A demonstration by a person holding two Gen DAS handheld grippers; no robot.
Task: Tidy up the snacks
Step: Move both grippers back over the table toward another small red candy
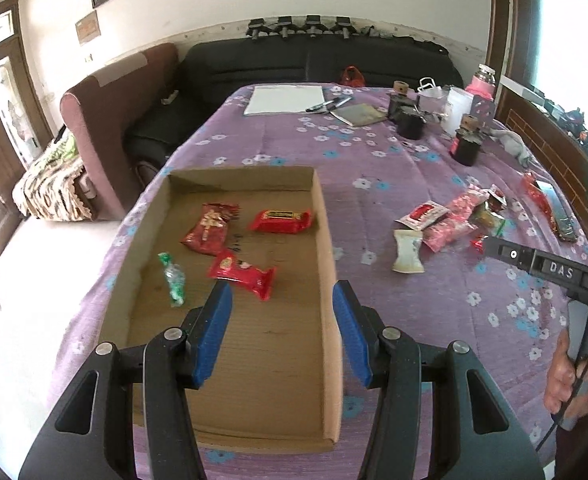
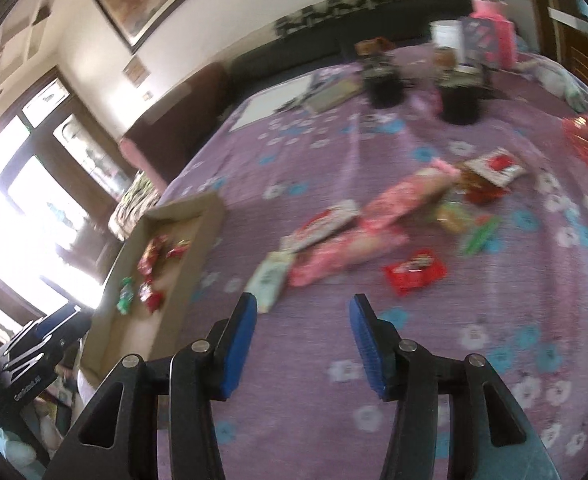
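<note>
So the left gripper [image 1: 282, 300] is held over the near end of the cardboard tray [image 1: 329, 240], blue pads spread wide with nothing caught between them. Four snacks are already parked in that tray: a red crinkled packet [image 1: 210, 228], a red bar [image 1: 281, 221], another red packet [image 1: 242, 274] lying just in front of the fingers, and a green-wrapped candy [image 1: 172, 278] near the left wall.

The right gripper [image 2: 302, 312] is hung above the purple flowered cloth [image 2: 473, 360], fingers also parted and nothing gripped. A loose pile is spread beyond it, right of the tray: a pale packet [image 2: 270, 280], two pink packets [image 2: 345, 254], a red-and-white sachet [image 2: 321, 224] and a red bar [image 2: 413, 272] closest to the right fingertip. The right-wrist view is pretty blurred, so labels can't be read.
</note>
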